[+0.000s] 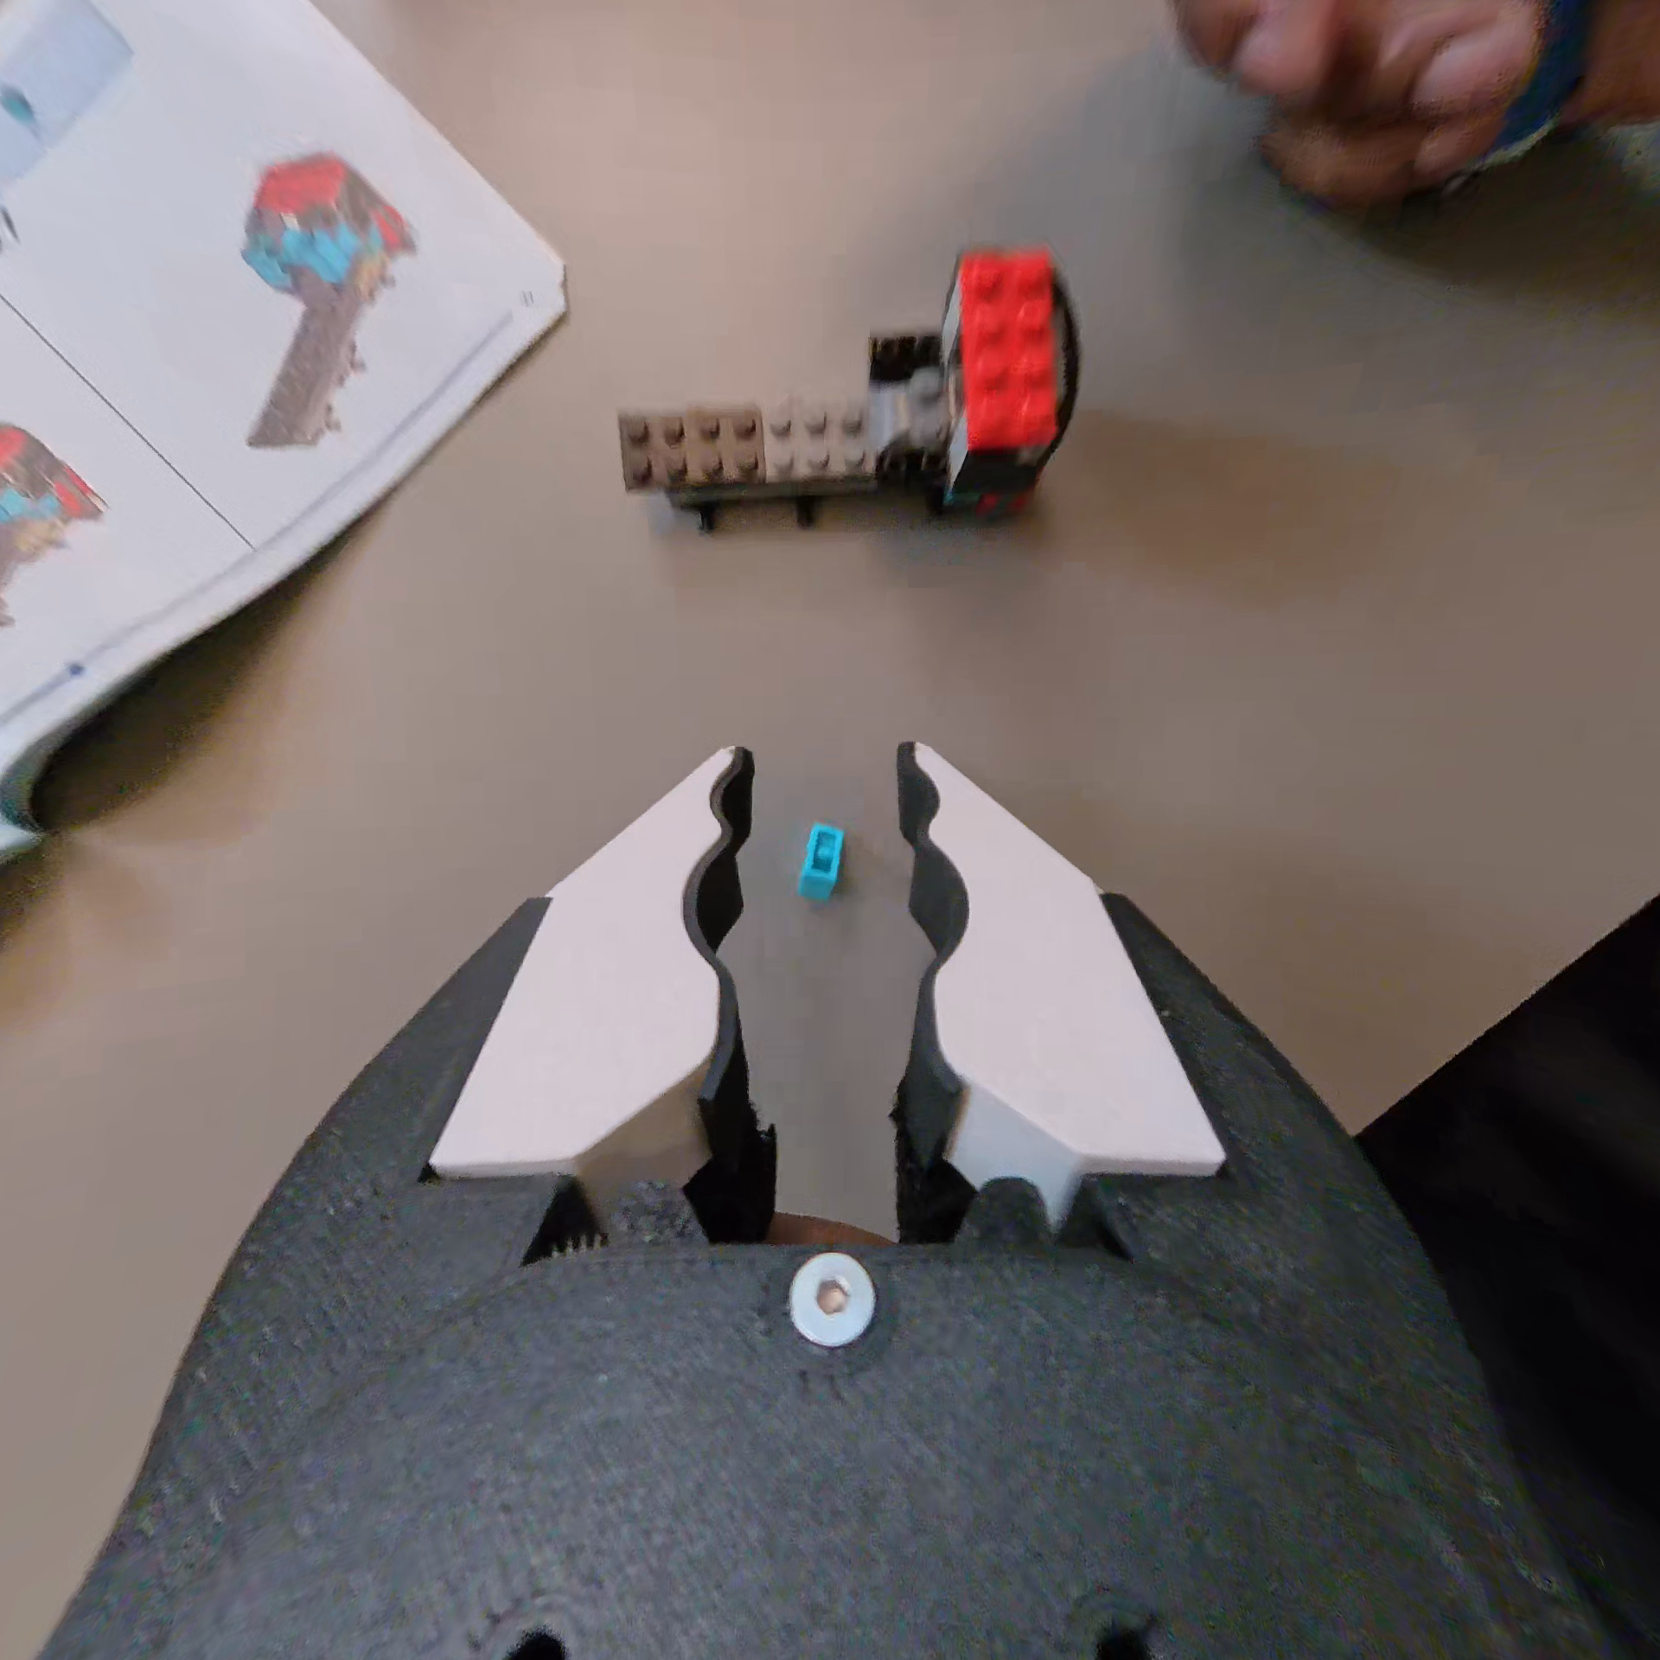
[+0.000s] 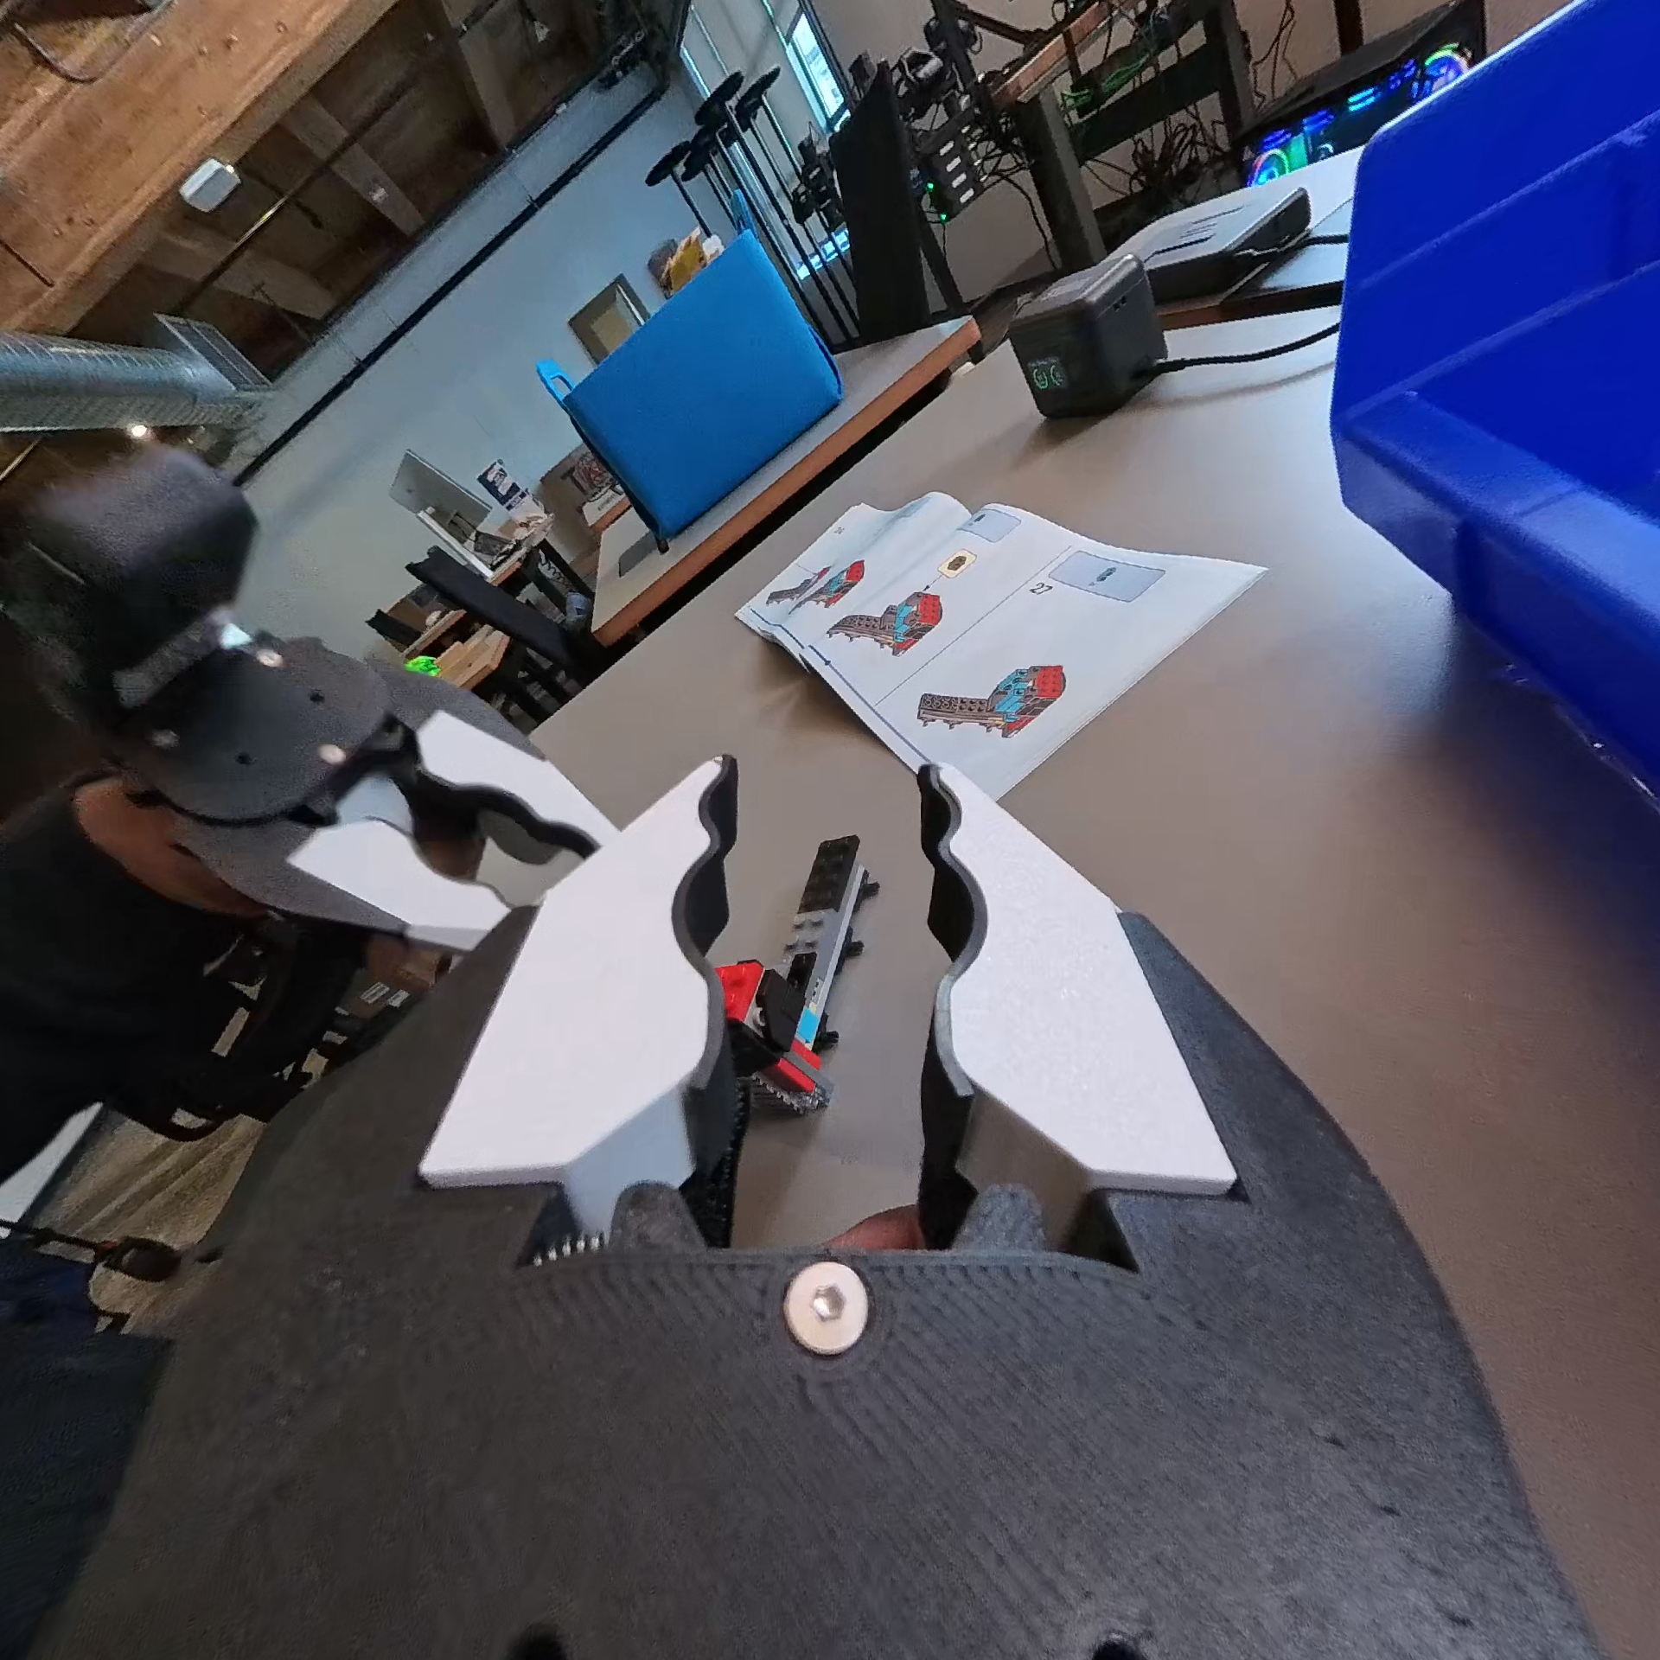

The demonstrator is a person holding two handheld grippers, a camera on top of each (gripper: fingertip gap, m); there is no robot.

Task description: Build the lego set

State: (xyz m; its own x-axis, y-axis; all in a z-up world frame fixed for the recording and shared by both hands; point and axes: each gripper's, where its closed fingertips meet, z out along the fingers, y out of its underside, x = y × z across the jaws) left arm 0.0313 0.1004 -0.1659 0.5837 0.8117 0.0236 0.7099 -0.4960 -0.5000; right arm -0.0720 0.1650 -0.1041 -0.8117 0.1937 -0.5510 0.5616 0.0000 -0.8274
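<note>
A small teal brick [image 1: 820, 862] lies on the tan table between the open fingers of my left gripper [image 1: 825, 750], touching neither. Beyond it sits the partly built model [image 1: 844, 422]: a strip of brown and grey plates ending in a raised red brick on black parts. In the right wrist view the same model [image 2: 795, 988] lies on the table below the open, empty right gripper [image 2: 826, 772]. The left gripper [image 2: 503, 862] also shows there at the left, hovering over the table's edge.
An open instruction booklet [image 1: 225, 377] lies at the left and shows again in the right wrist view [image 2: 988, 629]. A blue bin [image 2: 1518, 431] stands at the right, a black power adapter [image 2: 1087, 337] behind. A person's hand [image 1: 1374, 90] is at the top right.
</note>
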